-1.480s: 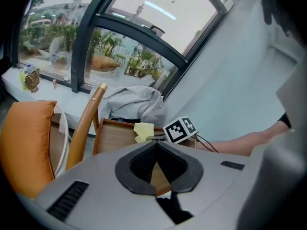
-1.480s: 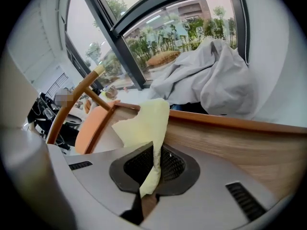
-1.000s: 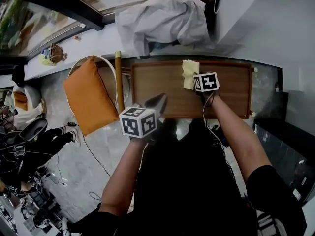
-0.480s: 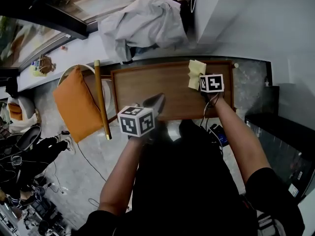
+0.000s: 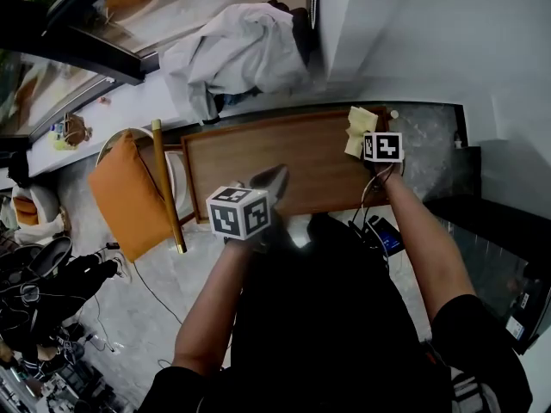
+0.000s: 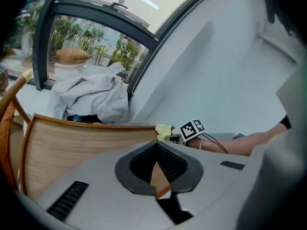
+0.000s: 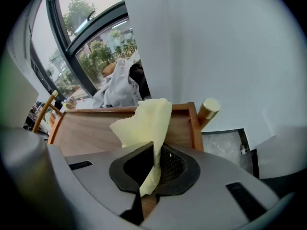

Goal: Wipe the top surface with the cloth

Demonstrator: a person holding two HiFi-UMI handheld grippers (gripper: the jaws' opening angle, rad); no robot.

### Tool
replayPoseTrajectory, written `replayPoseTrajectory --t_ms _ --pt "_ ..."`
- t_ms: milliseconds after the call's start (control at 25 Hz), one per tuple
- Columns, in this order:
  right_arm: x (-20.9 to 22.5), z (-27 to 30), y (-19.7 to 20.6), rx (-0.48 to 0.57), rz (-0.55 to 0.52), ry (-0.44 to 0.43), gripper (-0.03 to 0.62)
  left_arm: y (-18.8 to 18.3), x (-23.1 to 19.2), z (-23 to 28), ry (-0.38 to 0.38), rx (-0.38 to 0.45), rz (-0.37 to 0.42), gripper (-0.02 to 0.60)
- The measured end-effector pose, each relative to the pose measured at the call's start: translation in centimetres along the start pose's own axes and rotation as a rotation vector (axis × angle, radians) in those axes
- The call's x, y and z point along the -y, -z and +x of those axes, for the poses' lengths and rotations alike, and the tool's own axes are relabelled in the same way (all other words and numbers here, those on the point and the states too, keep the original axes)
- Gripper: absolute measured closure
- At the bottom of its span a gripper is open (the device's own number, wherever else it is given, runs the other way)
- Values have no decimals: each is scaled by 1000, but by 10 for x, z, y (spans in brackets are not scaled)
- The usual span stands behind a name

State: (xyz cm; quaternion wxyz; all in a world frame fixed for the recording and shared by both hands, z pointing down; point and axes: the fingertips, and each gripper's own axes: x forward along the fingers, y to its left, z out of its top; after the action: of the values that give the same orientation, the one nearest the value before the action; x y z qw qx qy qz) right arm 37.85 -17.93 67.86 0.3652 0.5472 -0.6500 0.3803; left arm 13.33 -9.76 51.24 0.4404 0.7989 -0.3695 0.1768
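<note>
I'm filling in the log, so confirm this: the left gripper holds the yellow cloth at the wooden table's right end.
Wrong gripper: the right gripper, not the left, holds the yellow cloth at the wooden table's right end. The right gripper view shows its jaws shut on it.

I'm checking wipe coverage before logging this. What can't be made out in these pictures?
- Head view: whether the cloth touches the table top; the right gripper covers its lower end.
- Right gripper view: the cloth's contact too; the gripper's body blocks it.
- Head view: part of the table's near edge, behind the left gripper and the person's body.
- Head view: windowsill items, too small.
</note>
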Motion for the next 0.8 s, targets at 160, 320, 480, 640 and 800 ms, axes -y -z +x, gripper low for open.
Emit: replayPoseTrajectory --t_ms 160,320,480,640,800 --pt "16 -4 3 -8 35 59 562 0 2 -2 6 6 7 574" --pt "23 -7 4 -20 52 112 562 -1 -5 -12 2 10 9 574" --pt "37 -12 9 -35 87 190 562 -2 -17 -31 -6 24 4 574" --pt "24 -25 0 3 101 203 562 -1 -40 -60 -20 39 -3 574" --pt "-64 -32 -30 89 73 48 562 1 -73 -91 -41 52 -35 574"
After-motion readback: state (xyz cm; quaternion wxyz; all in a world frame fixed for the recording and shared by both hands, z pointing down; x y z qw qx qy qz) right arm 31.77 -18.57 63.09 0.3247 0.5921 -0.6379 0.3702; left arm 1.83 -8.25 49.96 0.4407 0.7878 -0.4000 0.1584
